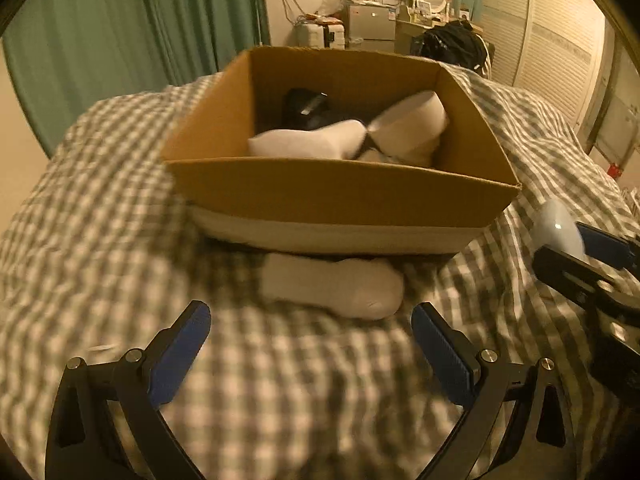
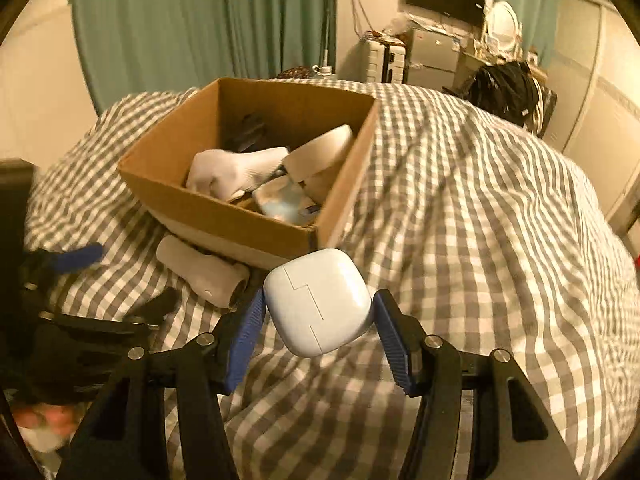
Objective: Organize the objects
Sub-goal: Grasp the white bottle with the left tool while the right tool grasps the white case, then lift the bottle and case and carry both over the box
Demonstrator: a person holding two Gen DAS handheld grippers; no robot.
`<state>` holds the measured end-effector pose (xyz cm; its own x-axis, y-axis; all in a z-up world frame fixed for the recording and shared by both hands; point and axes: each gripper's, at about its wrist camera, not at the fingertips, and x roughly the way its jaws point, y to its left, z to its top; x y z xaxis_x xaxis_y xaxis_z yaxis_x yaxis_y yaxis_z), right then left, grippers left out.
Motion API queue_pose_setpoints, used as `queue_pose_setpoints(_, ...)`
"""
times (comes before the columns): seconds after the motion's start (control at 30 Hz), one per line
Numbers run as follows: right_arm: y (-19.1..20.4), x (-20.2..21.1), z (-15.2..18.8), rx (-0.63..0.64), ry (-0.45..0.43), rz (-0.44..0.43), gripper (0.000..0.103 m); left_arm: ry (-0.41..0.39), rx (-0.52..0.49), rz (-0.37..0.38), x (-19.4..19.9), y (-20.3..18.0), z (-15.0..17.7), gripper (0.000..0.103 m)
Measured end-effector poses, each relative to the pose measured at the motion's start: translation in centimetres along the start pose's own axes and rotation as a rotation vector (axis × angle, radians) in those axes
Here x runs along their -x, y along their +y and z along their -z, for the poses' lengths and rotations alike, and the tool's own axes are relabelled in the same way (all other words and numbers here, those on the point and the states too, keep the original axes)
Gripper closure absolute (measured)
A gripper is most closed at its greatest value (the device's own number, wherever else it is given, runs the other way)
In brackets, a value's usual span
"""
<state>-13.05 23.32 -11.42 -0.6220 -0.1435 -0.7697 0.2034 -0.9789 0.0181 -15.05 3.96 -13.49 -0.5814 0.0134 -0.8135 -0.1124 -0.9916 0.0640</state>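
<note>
A: Right gripper (image 2: 318,312) had the white case (image 2: 318,302) pinched between its blue pads (image 2: 244,344), held above the checked bedding (image 2: 480,208), just short of the near corner of the cardboard box (image 2: 224,216). Left gripper (image 1: 310,344) was spread wide with nothing in it, pointed at the sock (image 1: 336,286) lying on the bedding against the box's front wall.

B: Risks?

A: The case looked like smooth, glossy hard plastic with rounded corners, and it sat tilted in the pads. I judged it could rotate or squirt out, caused by small contact patches on a curved shell. The box stood on soft, rumpled bedding, so a knock on the rim could tip it.

B: Box contents?

A: White sock (image 2: 236,172), soft ribbed knit. A pale round bowl-like thing (image 2: 320,160) on its side, rigid-looking. Something dark at the back, couldn't identify it. The sock outside was limp, partly tucked under the box edge; grabbing it might snag the wall.
</note>
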Motion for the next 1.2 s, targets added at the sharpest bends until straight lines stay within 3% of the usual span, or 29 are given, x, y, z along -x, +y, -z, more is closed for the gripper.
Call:
queue_pose_setpoints(0.23,-0.8,-0.9,0.2,-0.049,0.030,-0.062,0.047,0.035,0.008,-0.033,-4.2,-1.0,-0.5,0.000)
queue_pose_setpoints(0.5,-0.9,-1.8,0.3,-0.062,0.055,-0.084,0.047,0.006,-0.056,-0.032,-5.8,-2.3,-1.1,0.000)
queue_pose_setpoints(0.6,-0.8,-2.0,0.4,-0.062,0.061,-0.080,0.047,0.074,-0.096,-0.067,-7.8,-2.7,-0.9,0.000)
queue_pose_setpoints(0.67,-0.8,-2.1,0.5,-0.064,0.063,-0.077,0.047,0.090,-0.070,-0.045,-8.3,-2.2,-1.2,0.000)
queue_pose_setpoints(0.97,-0.6,-2.4,0.8,-0.054,0.069,-0.047,0.047,0.034,-0.055,0.009,-6.4,-1.9,-1.5,0.001)
queue_pose_setpoints(1.2,0.2,-1.8,0.9,-0.030,0.047,-0.022,0.047,0.021,-0.073,-0.012,-3.0,-1.4,-0.9,0.001)
